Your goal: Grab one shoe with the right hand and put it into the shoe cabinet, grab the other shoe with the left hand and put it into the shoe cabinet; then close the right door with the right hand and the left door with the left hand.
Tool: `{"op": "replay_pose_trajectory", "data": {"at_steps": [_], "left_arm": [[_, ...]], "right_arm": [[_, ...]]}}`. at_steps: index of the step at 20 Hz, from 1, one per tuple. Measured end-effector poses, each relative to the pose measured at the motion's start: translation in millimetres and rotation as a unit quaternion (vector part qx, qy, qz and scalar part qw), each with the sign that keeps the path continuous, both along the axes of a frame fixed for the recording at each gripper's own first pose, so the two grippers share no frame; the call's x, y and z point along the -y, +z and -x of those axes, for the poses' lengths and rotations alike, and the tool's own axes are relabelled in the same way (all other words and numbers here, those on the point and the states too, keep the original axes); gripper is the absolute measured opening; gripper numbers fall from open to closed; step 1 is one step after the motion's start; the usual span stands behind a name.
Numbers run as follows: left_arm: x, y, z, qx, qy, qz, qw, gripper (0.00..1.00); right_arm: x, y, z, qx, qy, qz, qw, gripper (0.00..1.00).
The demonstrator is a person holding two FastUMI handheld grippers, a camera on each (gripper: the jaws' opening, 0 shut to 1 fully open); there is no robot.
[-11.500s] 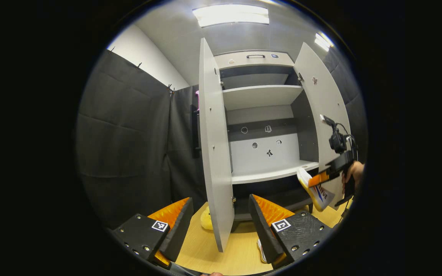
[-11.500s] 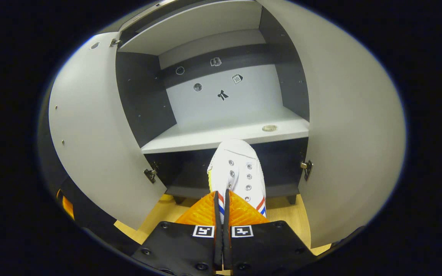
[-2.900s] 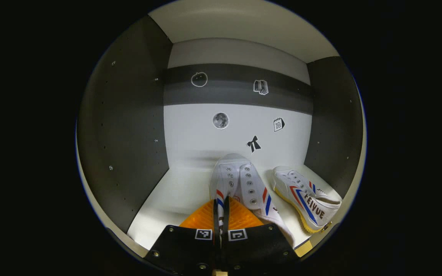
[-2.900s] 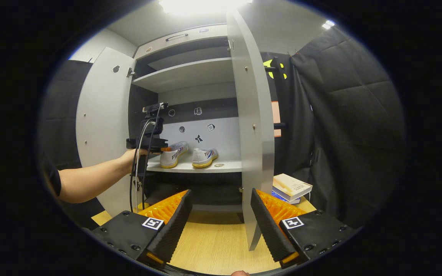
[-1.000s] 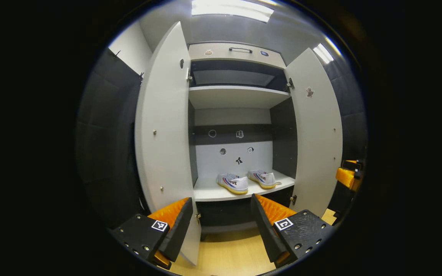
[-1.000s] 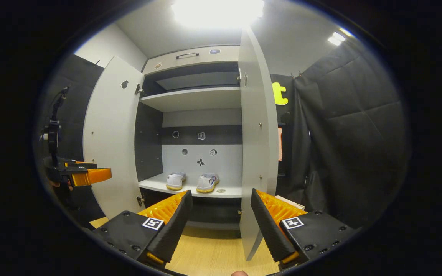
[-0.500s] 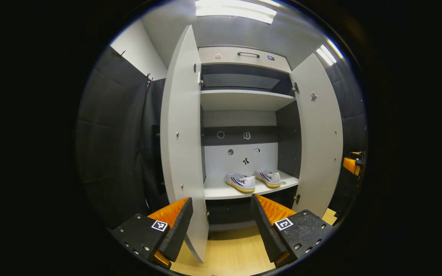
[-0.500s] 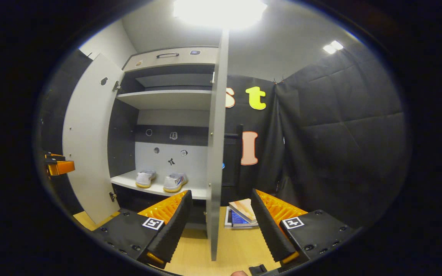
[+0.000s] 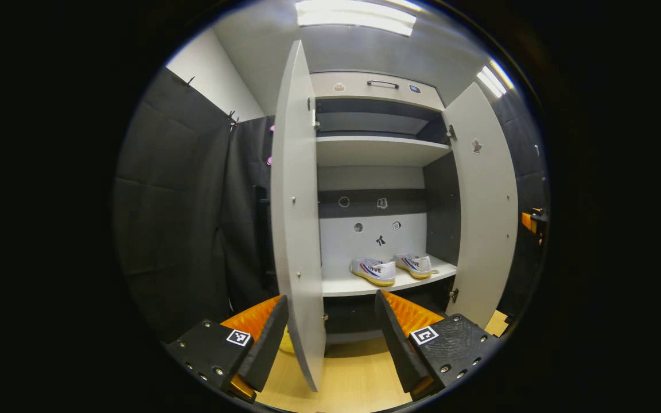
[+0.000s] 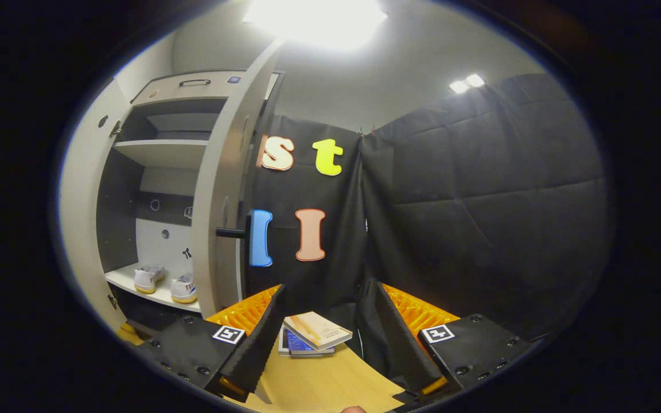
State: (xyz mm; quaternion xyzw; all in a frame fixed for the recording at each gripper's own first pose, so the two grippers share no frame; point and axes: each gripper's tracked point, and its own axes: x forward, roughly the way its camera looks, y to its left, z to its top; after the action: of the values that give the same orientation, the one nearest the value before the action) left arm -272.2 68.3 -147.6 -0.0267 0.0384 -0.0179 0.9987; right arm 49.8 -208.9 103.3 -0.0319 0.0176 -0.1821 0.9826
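Note:
Two white shoes with red and blue stripes, one (image 9: 373, 271) beside the other (image 9: 416, 265), stand on the lower shelf (image 9: 342, 285) of the grey shoe cabinet. Both doors are open: the left door (image 9: 296, 229) is seen nearly edge-on, the right door (image 9: 482, 218) swings outward. My left gripper (image 9: 330, 344) is open and empty, back from the cabinet, with the left door's lower edge between its fingers in the picture. My right gripper (image 10: 322, 338) is open and empty, to the right of the right door (image 10: 221, 189), whose black handle (image 10: 230, 232) shows. The shoes (image 10: 184, 287) lie far left.
A small stack of books (image 10: 313, 332) lies on the wooden floor (image 10: 319, 384) by the black cloth wall, between my right fingers in the picture. A yellow object (image 9: 286, 343) sits on the floor behind the left door. The right gripper's tip (image 9: 534, 221) peeks past the right door.
The right gripper has swung right, from facing the right door's edge to its outer side and the cloth wall. The left gripper drifted left, so the left door now looks edge-on.

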Motion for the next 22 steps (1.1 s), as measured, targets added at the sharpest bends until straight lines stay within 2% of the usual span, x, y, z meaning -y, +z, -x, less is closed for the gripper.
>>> {"op": "replay_pose_trajectory", "data": {"at_steps": [4, 10, 12, 13, 15, 16, 18, 22], "left_arm": [[-23, -2, 7, -0.002, 0.028, -0.002, 1.000, 0.81], [-58, -11, 14, -0.010, 0.064, 0.002, 0.998, 0.81], [-65, -15, 14, -0.014, 0.069, 0.005, 0.998, 0.81], [-69, -17, 15, -0.015, 0.070, 0.006, 0.997, 0.81], [-72, -19, 13, -0.016, 0.071, 0.009, 0.997, 0.81], [-74, -19, 12, -0.017, 0.070, 0.010, 0.997, 0.81], [-81, -20, 11, -0.016, 0.068, 0.009, 0.997, 0.82], [-91, -21, 8, -0.017, 0.068, 0.017, 0.997, 0.81]], "right_arm": [[-1, 2, -18, 0.005, -0.002, -0.012, 1.000, 0.96], [-10, -3, -32, -0.006, -0.002, 0.002, 1.000, 0.96], [-13, -1, -38, -0.005, -0.004, 0.004, 1.000, 0.95], [-17, -2, -37, -0.004, -0.002, -0.002, 1.000, 0.92], [-20, -2, -35, -0.005, -0.004, -0.003, 1.000, 0.95], [-21, -2, -34, -0.006, -0.007, 0.000, 1.000, 0.92], [-27, -2, -31, -0.005, -0.006, 0.000, 1.000, 0.92], [-53, 0, -30, -0.002, 0.021, -0.004, 1.000, 0.92]]}}
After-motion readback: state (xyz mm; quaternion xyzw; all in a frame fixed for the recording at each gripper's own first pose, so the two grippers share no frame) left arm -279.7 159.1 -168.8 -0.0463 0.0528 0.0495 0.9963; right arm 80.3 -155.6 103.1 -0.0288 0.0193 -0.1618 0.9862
